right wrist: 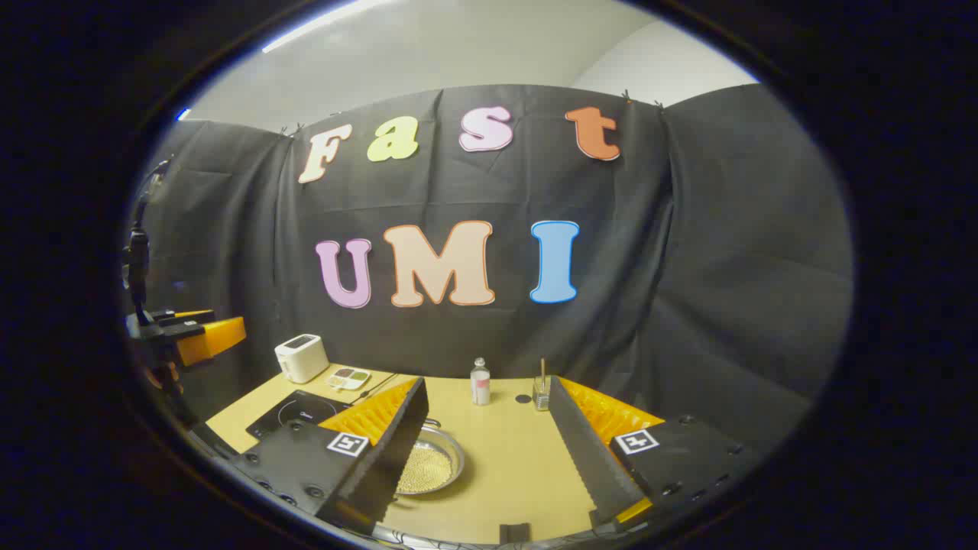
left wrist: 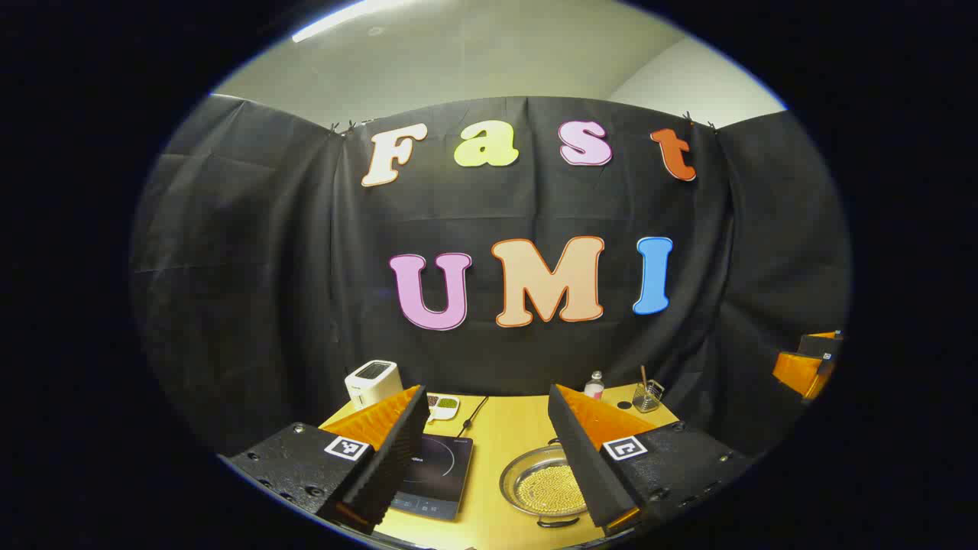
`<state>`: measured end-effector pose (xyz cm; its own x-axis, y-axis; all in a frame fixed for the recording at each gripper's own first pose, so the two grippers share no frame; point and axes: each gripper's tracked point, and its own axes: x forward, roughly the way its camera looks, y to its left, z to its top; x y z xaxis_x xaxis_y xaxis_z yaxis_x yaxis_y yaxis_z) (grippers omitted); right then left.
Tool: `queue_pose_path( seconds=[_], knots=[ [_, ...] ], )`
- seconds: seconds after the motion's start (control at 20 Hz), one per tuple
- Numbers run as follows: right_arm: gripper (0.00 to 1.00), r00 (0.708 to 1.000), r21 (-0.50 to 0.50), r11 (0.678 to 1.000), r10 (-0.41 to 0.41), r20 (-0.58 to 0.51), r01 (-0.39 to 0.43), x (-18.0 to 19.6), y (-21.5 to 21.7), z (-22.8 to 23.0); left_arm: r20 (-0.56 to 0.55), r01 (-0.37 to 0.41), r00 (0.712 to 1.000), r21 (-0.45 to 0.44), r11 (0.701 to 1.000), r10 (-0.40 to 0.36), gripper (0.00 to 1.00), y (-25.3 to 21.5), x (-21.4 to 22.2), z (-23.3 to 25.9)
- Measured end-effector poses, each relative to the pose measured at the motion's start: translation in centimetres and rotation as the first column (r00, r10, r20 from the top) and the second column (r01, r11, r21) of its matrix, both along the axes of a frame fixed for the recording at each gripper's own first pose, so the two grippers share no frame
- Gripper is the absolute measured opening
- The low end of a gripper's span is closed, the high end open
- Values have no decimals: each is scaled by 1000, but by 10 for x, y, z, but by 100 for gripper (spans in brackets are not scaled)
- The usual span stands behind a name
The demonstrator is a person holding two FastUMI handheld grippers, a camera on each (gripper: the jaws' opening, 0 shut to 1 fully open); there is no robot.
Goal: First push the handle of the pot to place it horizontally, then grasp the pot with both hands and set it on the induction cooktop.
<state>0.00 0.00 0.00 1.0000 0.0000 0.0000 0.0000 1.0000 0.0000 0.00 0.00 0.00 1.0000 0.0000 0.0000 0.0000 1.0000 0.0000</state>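
Observation:
A shallow silver pot (left wrist: 546, 485) holding small yellowish grains sits on the yellow table, just right of the black induction cooktop (left wrist: 435, 473). One pot handle (left wrist: 558, 523) points toward me, the other away. My left gripper (left wrist: 487, 391) hovers open above and short of both, nothing between its fingers. In the right gripper view the pot (right wrist: 432, 462) lies partly behind the left finger, and the cooktop (right wrist: 294, 412) is farther left. My right gripper (right wrist: 486, 386) is open and holds nothing. The right gripper (left wrist: 806, 363) hangs at the far right, the left gripper (right wrist: 191, 336) at the far left.
A white toaster (left wrist: 373, 382) and a small white dish (left wrist: 443, 406) stand behind the cooktop. A small bottle (right wrist: 480, 382) and a glass holder with a stick (right wrist: 542, 393) stand at the table's back. Bare table (right wrist: 519, 458) lies right of the pot.

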Motion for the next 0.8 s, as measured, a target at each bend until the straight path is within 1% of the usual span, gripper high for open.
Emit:
queue_pose_path(
  seconds=[0.15, 0.2, 0.25, 0.3, 0.35, 0.4, 0.45, 0.5, 0.55, 0.6, 0.65, 0.7, 0.75, 0.8],
  knots=[
    [98, 1000, 0, 1000, -30, 7, 30, -4, 16, 2, 3, 8, 1000, 4, 1000, -8, 95, 17, 1, -1],
    [97, 999, 5, 999, -38, 7, 38, -6, 23, 2, 1, 11, 1000, 17, 1000, -11, 92, 24, 1, -2],
    [97, 999, 11, 999, -43, 3, 43, -7, 31, 1, 3, 20, 1000, 30, 999, -20, 95, 28, 3, -2],
    [98, 999, 17, 999, -51, -4, 51, -9, 38, -1, 5, 28, 1000, 37, 999, -29, 95, 31, 4, -4],
    [98, 998, 21, 998, -63, -11, 63, -10, 45, -4, 4, 39, 999, 38, 999, -39, 92, 34, 5, -6],
    [97, 997, 21, 997, -75, -16, 76, -11, 50, -6, 3, 53, 999, 34, 998, -53, 92, 36, 6, -9],
    [100, 996, 20, 996, -86, -24, 87, -12, 56, -10, -1, 66, 998, 28, 997, -66, 93, 39, 6, -12],
    [97, 995, 18, 995, -95, -33, 96, -13, 63, -13, 2, 78, 997, 22, 997, -78, 92, 43, 6, -14],
    [98, 994, 17, 994, -104, -41, 105, -15, 70, -18, 2, 80, 997, 20, 997, -80, 95, 48, 6, -17],
    [97, 993, 19, 994, -110, -49, 111, -16, 77, -22, 2, 80, 997, 23, 997, -80, 95, 55, 6, -21],
    [98, 992, 20, 993, -113, -58, 114, -17, 83, -26, 2, 79, 997, 25, 997, -80, 92, 60, 6, -23],
    [97, 991, 21, 993, -115, -68, 117, -20, 90, -31, -1, 80, 997, 27, 996, -80, 95, 66, 5, -27],
    [98, 990, 21, 992, -119, -74, 121, -21, 96, -36, -3, 78, 997, 26, 997, -78, 95, 71, 5, -31],
    [100, 989, 20, 992, -123, -80, 125, -23, 101, -39, -4, 79, 997, 23, 997, -79, 92, 77, 4, -33]
  ],
)
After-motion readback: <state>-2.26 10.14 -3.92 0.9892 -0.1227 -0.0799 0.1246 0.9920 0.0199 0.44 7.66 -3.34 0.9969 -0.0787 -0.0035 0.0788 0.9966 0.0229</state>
